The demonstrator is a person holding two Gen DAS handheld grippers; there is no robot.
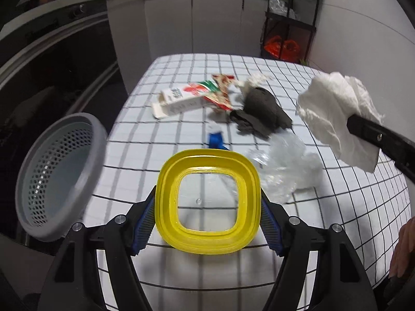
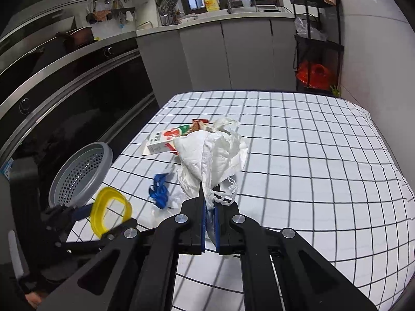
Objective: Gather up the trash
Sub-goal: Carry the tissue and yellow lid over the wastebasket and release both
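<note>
Both of your grippers are carrying trash above the grid-checked tablecloth [image 1: 337, 220].

Your left gripper [image 1: 207, 204] is clamping a yellow square plastic lid ring [image 1: 207, 199] by its two sides, and your right gripper [image 2: 209, 207] is pinching a crumpled white tissue wad [image 2: 212, 153] with its jaws fully closed. Only your left wrist view is showing the dark grey cloth [image 1: 259, 114] and the clear crumpled plastic wrap [image 1: 285, 165], because the tissue is hiding them from your right wrist view. That right view is showing the ring from the side, just in front of the grey perforated plastic basket [image 2: 80, 176] at the table's left edge. A white and red paper carton [image 1: 181, 98] and a blue plastic scrap [image 1: 215, 140] are lying on the cloth between the basket and the remaining pile.
</note>
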